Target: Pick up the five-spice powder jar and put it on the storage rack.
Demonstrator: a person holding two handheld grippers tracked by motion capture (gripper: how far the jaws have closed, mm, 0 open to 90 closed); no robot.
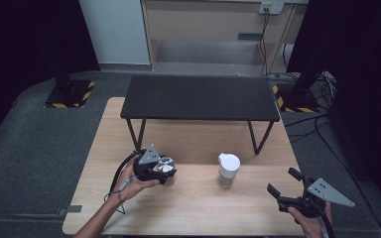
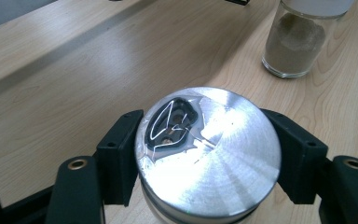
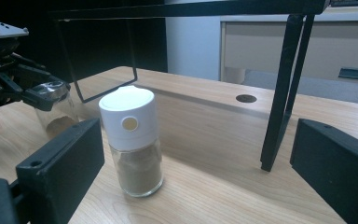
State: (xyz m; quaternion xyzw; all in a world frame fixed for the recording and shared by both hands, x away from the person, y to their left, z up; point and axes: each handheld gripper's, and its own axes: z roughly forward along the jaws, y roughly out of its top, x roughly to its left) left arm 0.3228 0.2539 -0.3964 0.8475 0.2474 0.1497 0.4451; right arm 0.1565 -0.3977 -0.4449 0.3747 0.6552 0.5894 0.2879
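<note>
Left claw (image 1: 164, 171) is clamped on the silver-lidded jar (image 2: 208, 154), both black pads pressing the sides of the brushed metal lid from opposite sides; in the right gripper view the same jar (image 3: 56, 109) shows a clear glass body with a little brown powder at the bottom, standing at the left part of the wooden surface (image 1: 193, 208), in front of the left legs of the small black table (image 1: 198, 96). Right claw (image 1: 284, 183) hangs wide apart with nothing between the pads, at the right near corner of the surface, pointed toward the white-capped jar (image 1: 228, 169). That jar stands upright near the middle of the surface, well apart from the silver-lidded one, with brown powder filling the lower glass part (image 3: 137, 170). Judgement on handling: glass body is stiff and breakable, probably light since the fill is low; the polished metal lid looks slick, so a grip on the lid edge alone may slip or twist the lid loose if lifted. A lower hold on the glass wall, or a square pinch across the full lid diameter as now, seems safer. For the white-capped jar, the plastic cap (image 3: 129, 119) offers a less slippery, wider band to take hold of
</note>
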